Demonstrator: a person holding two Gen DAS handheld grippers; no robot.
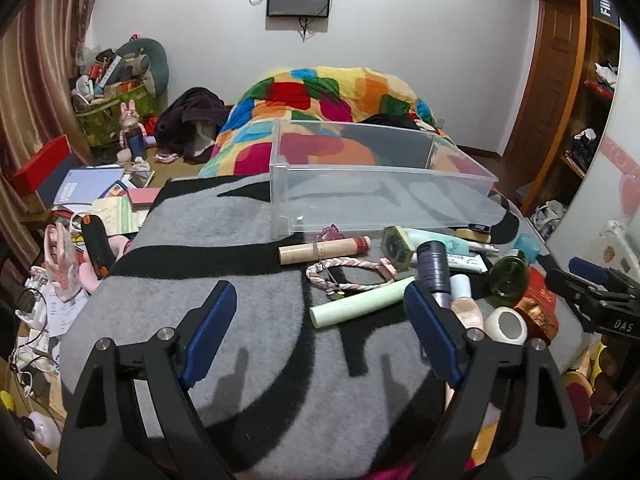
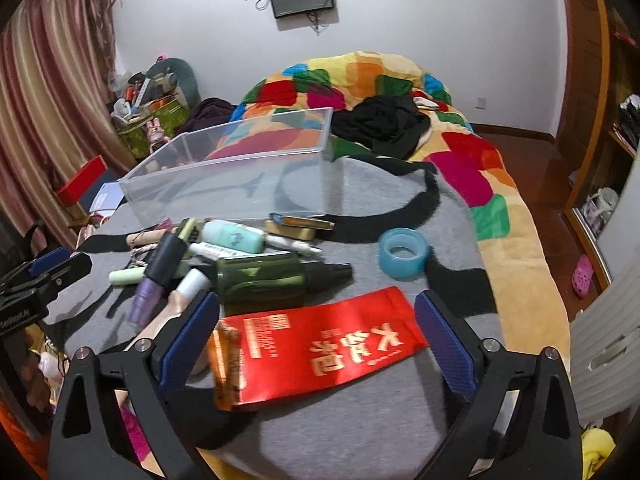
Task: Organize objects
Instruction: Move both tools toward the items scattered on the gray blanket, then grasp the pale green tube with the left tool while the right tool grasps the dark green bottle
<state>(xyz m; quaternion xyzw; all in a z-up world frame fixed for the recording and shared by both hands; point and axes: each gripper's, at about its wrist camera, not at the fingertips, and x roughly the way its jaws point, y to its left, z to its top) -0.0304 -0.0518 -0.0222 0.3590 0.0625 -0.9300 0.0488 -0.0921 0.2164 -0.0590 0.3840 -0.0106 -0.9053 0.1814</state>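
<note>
Blue-padded right gripper (image 2: 316, 344) held apart over red packet (image 2: 324, 344) on grey blanket (image 2: 360, 432); left gripper (image 1: 320, 332) likewise apart, nothing clamped. Packet judged light, flat, slippery; best pinched across short edges. Clear bin (image 2: 224, 172) beyond.

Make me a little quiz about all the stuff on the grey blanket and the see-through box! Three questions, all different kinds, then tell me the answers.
1. True or false: the clear plastic box already has bottles inside it.
2. Pick one. The red packet lies closest to: A) the left gripper B) the right gripper C) the blue tape roll.
3. Fill the gap: the dark green bottle is lying on its ____.

Key
1. False. The box looks empty; the things lie on the blanket in front of it.
2. B. The packet lies between that gripper's open fingers, not gripped.
3. Side.
</note>
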